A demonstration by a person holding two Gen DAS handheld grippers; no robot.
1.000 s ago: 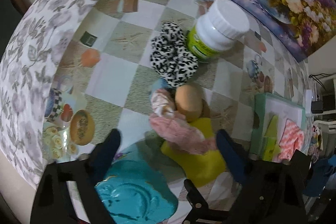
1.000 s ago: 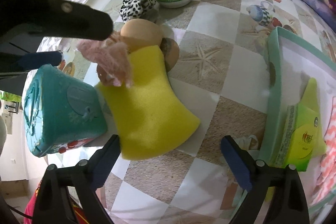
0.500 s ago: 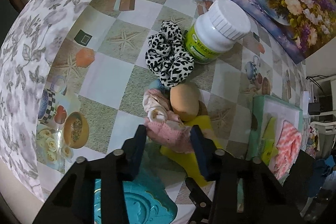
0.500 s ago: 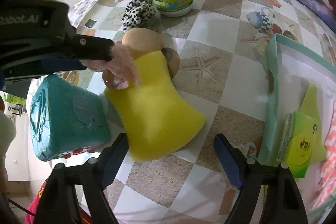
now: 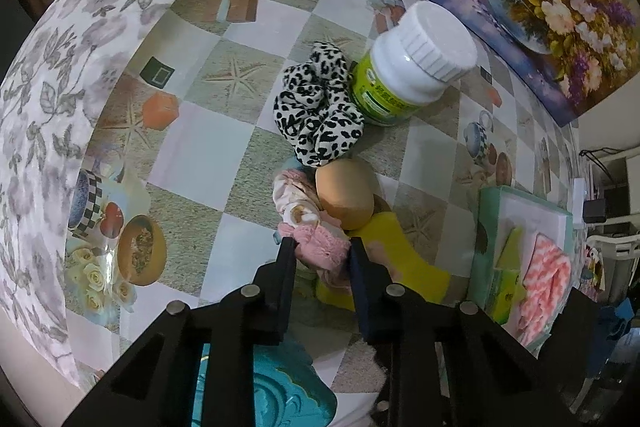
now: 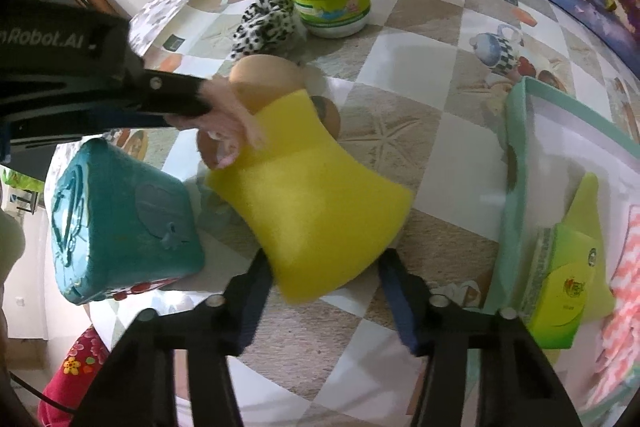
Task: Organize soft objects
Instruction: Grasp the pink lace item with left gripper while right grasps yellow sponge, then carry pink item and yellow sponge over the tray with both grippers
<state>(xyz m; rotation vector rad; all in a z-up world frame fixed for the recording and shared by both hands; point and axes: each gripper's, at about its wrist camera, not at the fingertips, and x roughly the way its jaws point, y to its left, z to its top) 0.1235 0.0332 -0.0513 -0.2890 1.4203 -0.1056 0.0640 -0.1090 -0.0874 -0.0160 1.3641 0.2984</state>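
Pink fluff fills the narrow gap between the fingers of the left gripper point(image 5: 322, 251), which is pinched on a pink scrunchie point(image 5: 325, 247) lying across the far end of a yellow sponge point(image 5: 404, 259). Just beyond its tips sits a tan ball point(image 5: 345, 191), touching the scrunchie, with a pale patterned scrunchie point(image 5: 294, 198) pressed against the ball's left side. Farther ahead lies a leopard scrunchie point(image 5: 316, 111), and right behind that, touching it, stands a white bottle point(image 5: 416, 61) with a green label. Under the left gripper's body, close to the camera, is a teal box point(image 5: 276, 399). Off to its right sits a mint tray point(image 5: 486, 227) holding a green packet point(image 5: 506, 283) and a pink-and-white cloth point(image 5: 544, 275). The right gripper point(image 6: 322, 263) is half open, its fingers on either side of the near end of the sponge point(image 6: 308, 195); the edges there are blurred, so I cannot tell whether the pads are actually pressing on it. From this side the left gripper's finger point(image 6: 176, 99) reaches in from the left with the pink scrunchie point(image 6: 230, 117) at its tip. The ball point(image 6: 262, 79) peeks over the sponge's far end, the teal box point(image 6: 120, 219) stands just to the left of the right gripper, and the tray point(image 6: 516, 163) lies to its right on a checked tablecloth point(image 6: 404, 63).
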